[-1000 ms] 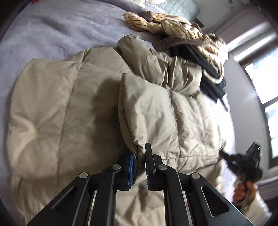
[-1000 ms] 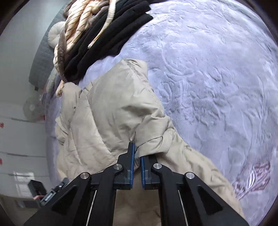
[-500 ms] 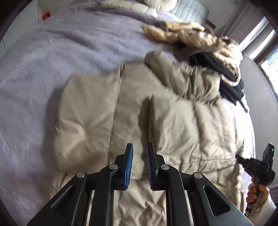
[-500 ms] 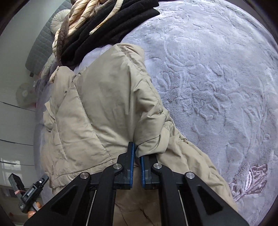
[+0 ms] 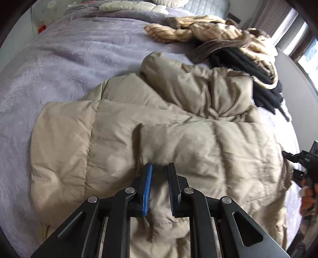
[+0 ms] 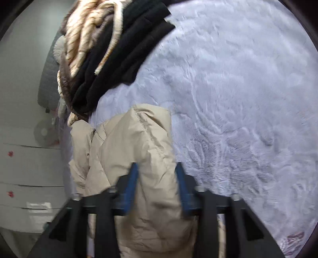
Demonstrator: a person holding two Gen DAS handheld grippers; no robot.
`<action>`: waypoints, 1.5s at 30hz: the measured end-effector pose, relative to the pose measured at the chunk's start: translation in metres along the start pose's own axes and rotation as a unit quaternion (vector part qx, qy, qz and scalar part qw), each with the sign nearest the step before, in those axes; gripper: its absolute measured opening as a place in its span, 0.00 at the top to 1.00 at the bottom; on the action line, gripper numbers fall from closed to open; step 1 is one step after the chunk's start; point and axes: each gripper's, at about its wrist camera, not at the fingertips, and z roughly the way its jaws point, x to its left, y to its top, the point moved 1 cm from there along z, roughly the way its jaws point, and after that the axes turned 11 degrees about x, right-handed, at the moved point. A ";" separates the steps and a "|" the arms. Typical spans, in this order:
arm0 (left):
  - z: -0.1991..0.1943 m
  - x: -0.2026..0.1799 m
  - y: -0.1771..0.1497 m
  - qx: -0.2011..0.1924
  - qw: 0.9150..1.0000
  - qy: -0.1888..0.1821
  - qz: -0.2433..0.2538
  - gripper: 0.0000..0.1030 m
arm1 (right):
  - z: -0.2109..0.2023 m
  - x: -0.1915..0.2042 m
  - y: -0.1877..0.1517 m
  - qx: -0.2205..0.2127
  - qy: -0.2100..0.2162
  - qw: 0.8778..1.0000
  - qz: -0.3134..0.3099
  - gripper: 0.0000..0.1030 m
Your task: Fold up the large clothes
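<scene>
A beige quilted down jacket (image 5: pixel 111 139) lies on the lilac bed cover, with one sleeve (image 5: pixel 198 146) folded across its body. My left gripper (image 5: pixel 160 168) is open and empty, just above the sleeve's cuff end. The right gripper shows at the jacket's far right edge in the left wrist view (image 5: pixel 302 160). In the right wrist view my right gripper (image 6: pixel 157 168) is open, its jaws wide apart, with the jacket (image 6: pixel 139 142) lying between and below them. It holds nothing.
A heap of cream striped and black clothes (image 5: pixel 234 39) lies beyond the jacket, also in the right wrist view (image 6: pixel 111 51). The lilac plush bed cover (image 6: pixel 238 99) spreads around. Pillows (image 5: pixel 131 6) lie at the bed's head. White drawers (image 6: pixel 25 168) stand beside the bed.
The left gripper let go of the sleeve cuff and drew back. The right gripper has just opened wide and released the jacket edge it was pinching.
</scene>
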 end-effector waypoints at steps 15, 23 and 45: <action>0.005 -0.007 0.007 -0.004 0.998 0.056 0.017 0.84 | 0.006 0.031 -0.029 -0.066 -0.205 0.969 -0.119 0.63; -0.047 -0.003 -0.019 -0.016 0.996 0.084 0.008 0.83 | -0.042 0.041 -0.086 -0.067 -0.222 0.960 -0.158 0.50; -0.076 -0.049 -0.104 -0.030 0.991 0.129 -0.019 0.00 | -0.060 0.029 -0.154 -0.013 -0.178 0.960 -0.215 0.15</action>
